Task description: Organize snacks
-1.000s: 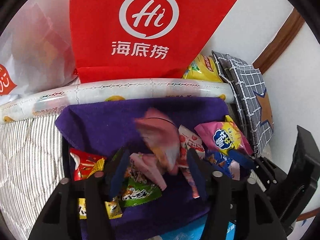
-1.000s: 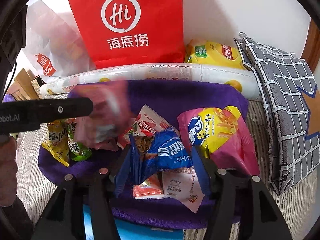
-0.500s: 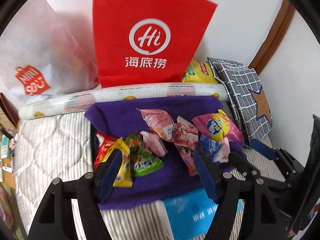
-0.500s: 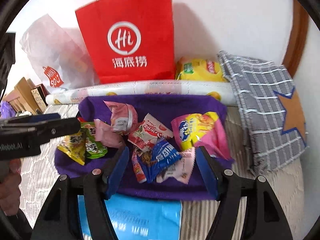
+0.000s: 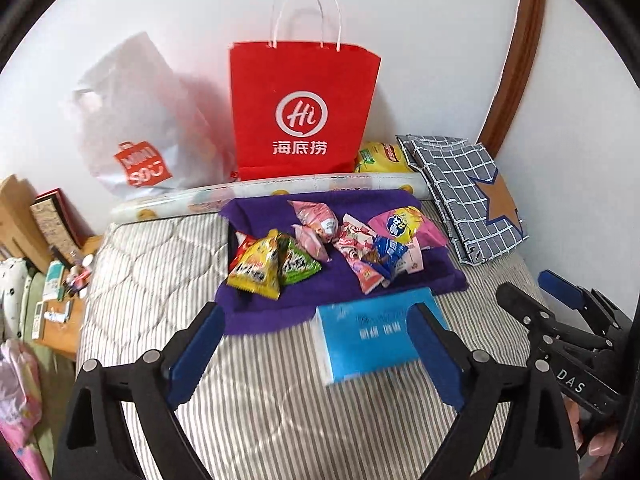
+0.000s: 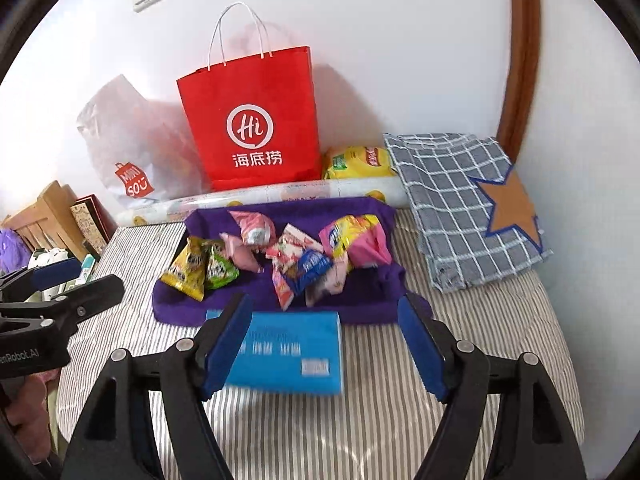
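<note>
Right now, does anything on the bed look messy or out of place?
Mostly the snack packets: they lie in a loose, overlapping heap on the purple cloth, some tilted against each other rather than lined up. The cloth itself is rumpled. The blue box sits apart on the striped mattress, just off the cloth's near edge.

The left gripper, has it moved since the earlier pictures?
Yes. The left gripper has backed away from the purple cloth, its opening jaws empty; they were over the snacks before.
</note>
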A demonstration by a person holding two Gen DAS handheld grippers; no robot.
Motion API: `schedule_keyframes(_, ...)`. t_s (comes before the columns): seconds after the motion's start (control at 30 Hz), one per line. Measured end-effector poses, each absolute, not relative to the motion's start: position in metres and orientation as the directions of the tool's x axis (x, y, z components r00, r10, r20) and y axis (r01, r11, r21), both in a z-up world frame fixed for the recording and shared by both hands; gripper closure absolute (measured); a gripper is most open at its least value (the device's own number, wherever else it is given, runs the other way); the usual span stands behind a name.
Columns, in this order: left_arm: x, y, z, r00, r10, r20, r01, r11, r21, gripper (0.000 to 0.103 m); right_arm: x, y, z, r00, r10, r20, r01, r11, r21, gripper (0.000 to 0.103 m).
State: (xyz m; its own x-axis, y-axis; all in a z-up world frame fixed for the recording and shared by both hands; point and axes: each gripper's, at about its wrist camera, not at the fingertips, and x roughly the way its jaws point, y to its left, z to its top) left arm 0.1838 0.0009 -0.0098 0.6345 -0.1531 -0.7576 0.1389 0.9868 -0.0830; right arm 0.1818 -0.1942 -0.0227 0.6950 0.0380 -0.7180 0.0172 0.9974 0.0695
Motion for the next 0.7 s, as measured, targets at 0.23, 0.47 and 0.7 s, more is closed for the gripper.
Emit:
schedule_keyframes(0.23, 0.129, 0.004, -0.002, 0.676, -0.103, -0.73, 0.106, 0.993, -0.042, 0.005, 0.124, -0.198, -0.011, 0.734, 0.017, -0.679, 0.026, 0.998, 0.053, 0.008)
schedule_keyframes(0.47, 0.079, 0.005, 0.003, 0.711, -0.094, -0.696, 0.085, 0.995, -0.047, 0.004, 0.076, -0.202, -0.005, 0.755, -0.028, -0.655, 0.049, 0.999, 0.014, 0.0)
schedule_keyframes(0.7, 0.047, 0.004, 0.006, 0.73, -0.1, -0.677, 0.086, 0.995, -0.055, 0.004, 0.038, -0.206, 0.003, 0.776, -0.03, -0.63, 0.061, 0.998, 0.028, 0.0)
